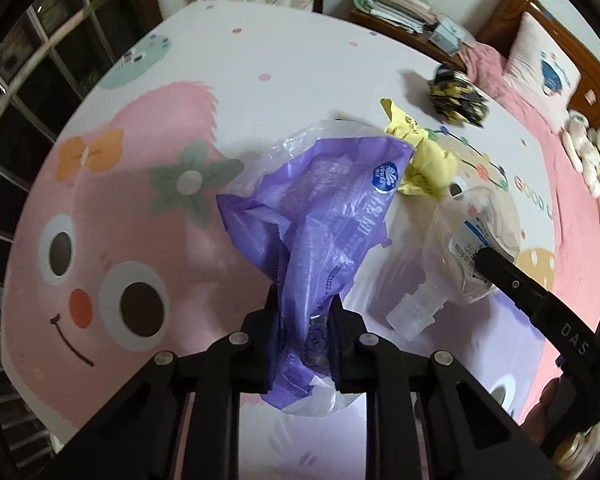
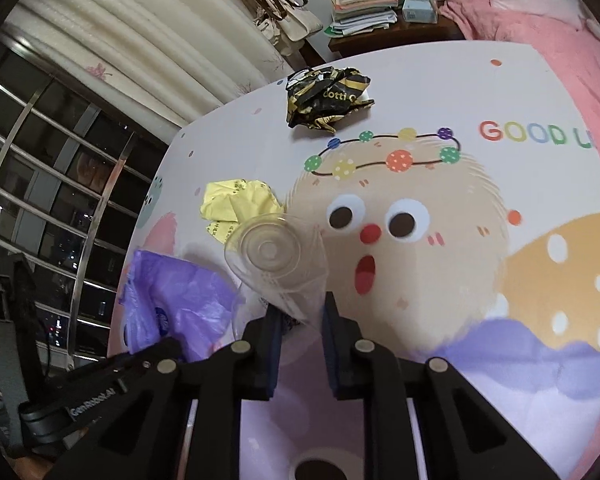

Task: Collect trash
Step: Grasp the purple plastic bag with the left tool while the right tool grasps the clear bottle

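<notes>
Glossy crinkled plastic wrapper (image 1: 324, 216); clear bottle (image 2: 276, 264)

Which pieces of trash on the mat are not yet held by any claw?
Two: the yellow wrapper and the black-and-gold wrapper, both lying free. The purple bag and clear bottle are each clamped.
</notes>
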Demonstrator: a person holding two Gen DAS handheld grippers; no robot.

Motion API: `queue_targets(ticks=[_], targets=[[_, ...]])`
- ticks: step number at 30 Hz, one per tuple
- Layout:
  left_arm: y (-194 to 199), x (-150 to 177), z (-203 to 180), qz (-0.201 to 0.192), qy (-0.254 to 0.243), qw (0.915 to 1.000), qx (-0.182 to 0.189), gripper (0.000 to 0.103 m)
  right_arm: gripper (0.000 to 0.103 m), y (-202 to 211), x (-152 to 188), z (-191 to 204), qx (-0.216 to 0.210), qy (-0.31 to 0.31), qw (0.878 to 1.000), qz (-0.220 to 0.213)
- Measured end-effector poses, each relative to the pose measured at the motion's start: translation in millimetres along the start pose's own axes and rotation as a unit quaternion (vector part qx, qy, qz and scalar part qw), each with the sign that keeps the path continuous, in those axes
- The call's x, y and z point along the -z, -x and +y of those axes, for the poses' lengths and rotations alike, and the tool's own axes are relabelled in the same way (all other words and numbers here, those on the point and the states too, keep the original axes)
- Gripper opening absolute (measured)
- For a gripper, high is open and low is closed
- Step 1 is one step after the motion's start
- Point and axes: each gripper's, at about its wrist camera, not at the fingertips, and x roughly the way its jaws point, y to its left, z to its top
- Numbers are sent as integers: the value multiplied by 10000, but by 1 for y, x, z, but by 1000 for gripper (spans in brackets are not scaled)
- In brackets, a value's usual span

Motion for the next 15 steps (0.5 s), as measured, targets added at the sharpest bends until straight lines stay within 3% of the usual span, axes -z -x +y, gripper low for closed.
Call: queue_targets(ticks=[9,15], targets=[[55,53,14,-259,-717,9970,-97,18,18,44,58,7,139,-7,9999,-63],[87,101,34,-424,-1329,9902,-41,18,18,73,109,29,244,-35,9996,-132]])
